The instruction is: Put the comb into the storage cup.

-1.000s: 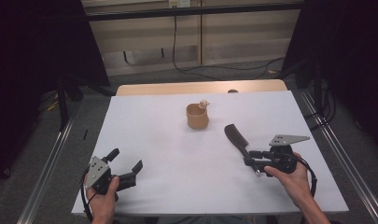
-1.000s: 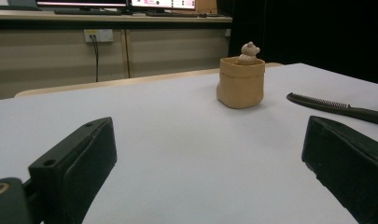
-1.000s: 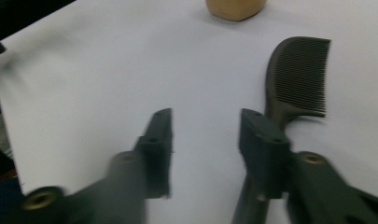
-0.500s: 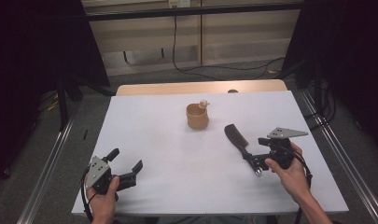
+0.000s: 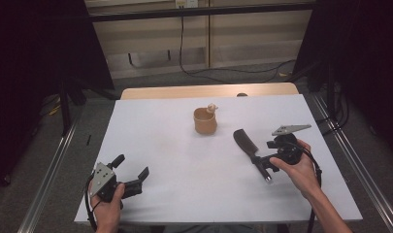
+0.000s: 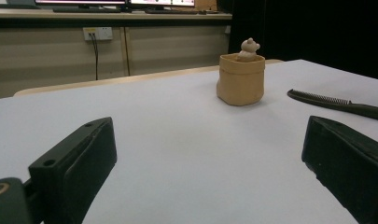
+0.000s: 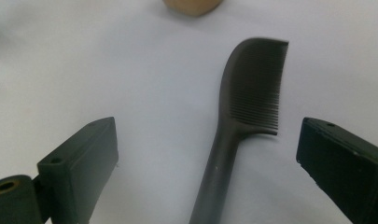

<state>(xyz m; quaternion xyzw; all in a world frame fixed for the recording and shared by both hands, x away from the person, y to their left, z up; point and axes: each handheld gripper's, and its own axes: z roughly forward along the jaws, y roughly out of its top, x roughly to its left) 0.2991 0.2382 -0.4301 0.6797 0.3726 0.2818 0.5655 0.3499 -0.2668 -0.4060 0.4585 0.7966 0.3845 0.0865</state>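
Observation:
A dark comb (image 5: 249, 145) lies flat on the white table (image 5: 174, 160), teeth end toward the far side. My right gripper (image 5: 266, 154) sits at its handle. In the right gripper view the comb (image 7: 252, 93) lies between the jaws. My right gripper (image 7: 207, 135) has just been opening its jaws, and the pads stand well clear of the handle. A tan cup (image 5: 205, 121) with a small figure (image 5: 212, 107) on its rim stands upright behind the comb. My left gripper (image 5: 132, 166) rests open and empty at the front left, facing the cup (image 6: 241, 79).
A wooden table edge (image 5: 208, 91) borders the far side of the white surface. Metal rails (image 5: 53, 165) run along both sides on the floor. In the left gripper view the comb (image 6: 336, 103) lies at the right, with a wall and cables behind.
The right gripper's jaws have spread apart around the comb's handle, and the hand has drawn slightly right and away. The comb stays on the table. The left gripper has not moved.

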